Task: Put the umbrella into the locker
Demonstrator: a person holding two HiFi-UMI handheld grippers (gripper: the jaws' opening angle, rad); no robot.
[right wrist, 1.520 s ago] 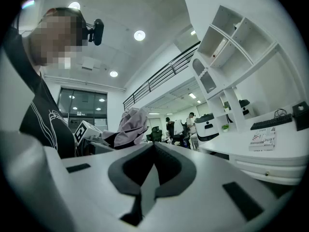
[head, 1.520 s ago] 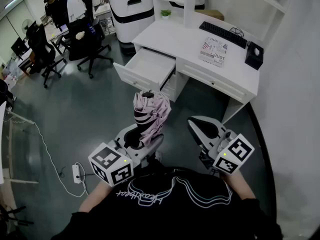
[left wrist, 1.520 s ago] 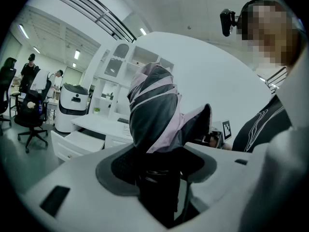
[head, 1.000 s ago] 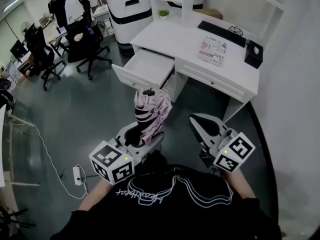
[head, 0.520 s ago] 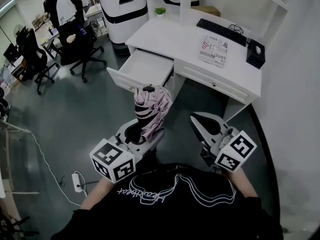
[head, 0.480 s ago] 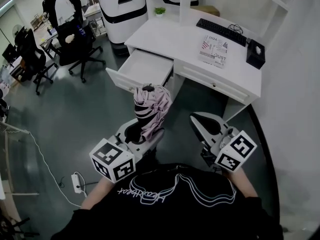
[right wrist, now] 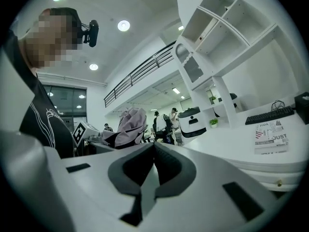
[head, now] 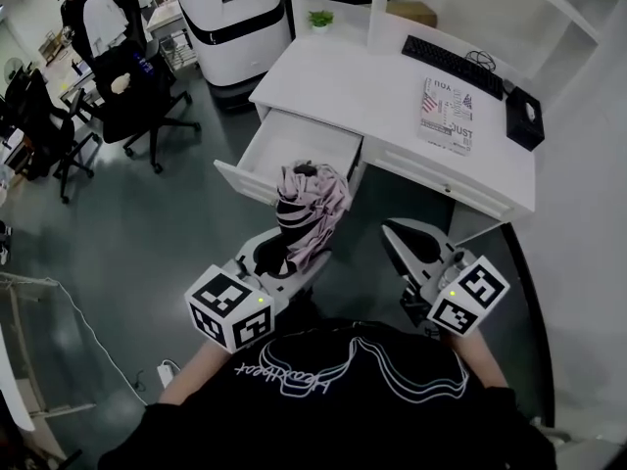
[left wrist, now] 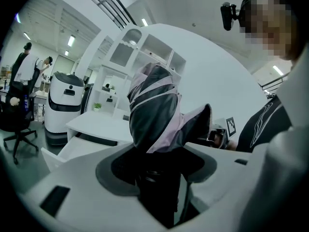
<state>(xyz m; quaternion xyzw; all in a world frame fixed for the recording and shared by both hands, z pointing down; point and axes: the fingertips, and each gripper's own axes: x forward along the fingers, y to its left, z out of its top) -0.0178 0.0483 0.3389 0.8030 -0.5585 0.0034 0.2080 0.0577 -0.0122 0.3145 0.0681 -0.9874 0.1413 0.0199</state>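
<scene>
A folded pink-and-black umbrella stands upright between the jaws of my left gripper, which is shut on its lower part. In the left gripper view the umbrella fills the middle, its black shaft pinched between the dark pads. My right gripper hovers to the right of it, jaws shut with nothing between them; in the right gripper view the pads meet and the umbrella shows at the left. An open white drawer of the desk lies just beyond the umbrella.
The white desk carries a keyboard, a booklet and a black box. A white wheeled machine stands at the desk's left. Office chairs and people are at the far left. A white wall curves along the right.
Both grippers and the umbrella have moved towards the desk; the open drawer now lies right behind the umbrella's top. The grip on the umbrella is unchanged.
</scene>
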